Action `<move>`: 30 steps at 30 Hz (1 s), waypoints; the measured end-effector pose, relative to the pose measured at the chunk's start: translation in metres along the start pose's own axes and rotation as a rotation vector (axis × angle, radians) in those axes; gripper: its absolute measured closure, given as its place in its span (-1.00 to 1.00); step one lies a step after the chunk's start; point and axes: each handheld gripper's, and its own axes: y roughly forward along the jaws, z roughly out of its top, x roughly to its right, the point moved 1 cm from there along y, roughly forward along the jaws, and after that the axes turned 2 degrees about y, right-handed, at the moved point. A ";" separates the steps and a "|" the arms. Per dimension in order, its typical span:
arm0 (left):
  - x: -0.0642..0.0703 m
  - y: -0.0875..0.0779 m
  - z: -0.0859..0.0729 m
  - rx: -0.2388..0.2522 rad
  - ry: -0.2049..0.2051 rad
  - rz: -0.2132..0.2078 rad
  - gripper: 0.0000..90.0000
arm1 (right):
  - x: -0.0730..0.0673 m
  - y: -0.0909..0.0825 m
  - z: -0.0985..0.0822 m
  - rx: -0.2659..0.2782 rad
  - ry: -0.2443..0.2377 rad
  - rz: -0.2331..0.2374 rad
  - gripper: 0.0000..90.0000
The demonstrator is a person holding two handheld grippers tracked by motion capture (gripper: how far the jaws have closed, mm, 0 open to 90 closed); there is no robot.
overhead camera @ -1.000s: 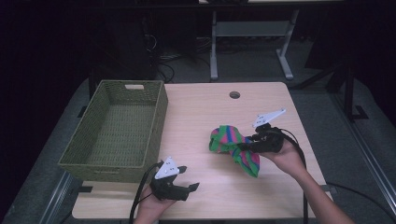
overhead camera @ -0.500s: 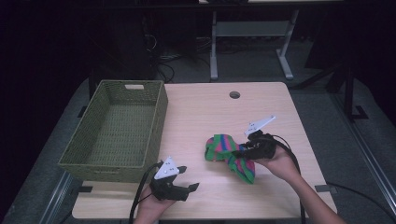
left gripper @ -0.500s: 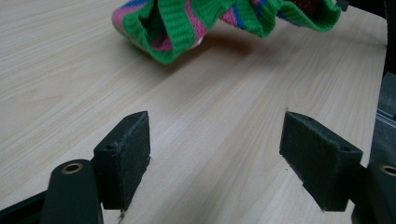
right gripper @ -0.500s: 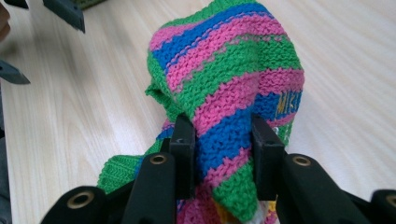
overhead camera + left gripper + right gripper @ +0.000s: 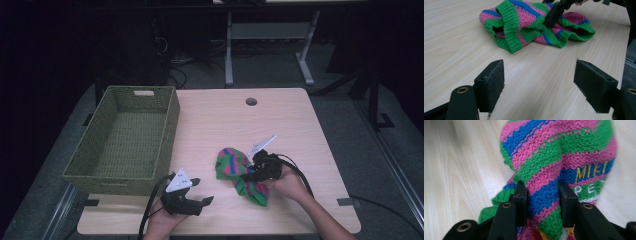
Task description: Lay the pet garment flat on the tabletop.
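A knitted garment (image 5: 234, 169) striped in pink, green and blue lies crumpled on the wooden table (image 5: 225, 120), right of centre and near the front. My right gripper (image 5: 248, 176) comes at it from the right. In the right gripper view its pads (image 5: 520, 202) still pinch a fold of the knit (image 5: 559, 157), and the jaws have just been opening a little. My left gripper (image 5: 202, 191) rests near the front edge, open and with nothing in it. The left gripper view looks past its spread jaws (image 5: 539, 85) to the garment (image 5: 524, 22) and the right gripper (image 5: 554, 13).
A green woven basket (image 5: 125, 175) stands with nothing in it at the table's left side, just behind my left hand. A round cable hole (image 5: 251, 101) sits near the far edge. Dark floor, cables and a desk frame lie beyond.
My right hand has come down and towards the front left with the garment, which now lies lower and more bunched on the table. The left gripper has kept still.
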 end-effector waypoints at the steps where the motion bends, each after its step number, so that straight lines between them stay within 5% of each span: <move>1: 0.000 0.000 0.000 0.000 -0.001 -0.001 -0.46 | -0.001 0.004 -0.001 -0.006 0.007 0.002 0.39; 23: -0.001 -0.003 0.000 0.010 -0.003 0.004 -0.46 | -0.016 0.006 -0.004 0.020 0.017 0.006 -0.05; 30: -0.001 -0.002 0.001 0.004 -0.007 0.002 -0.46 | -0.020 -0.021 0.005 0.086 -0.003 0.000 -0.19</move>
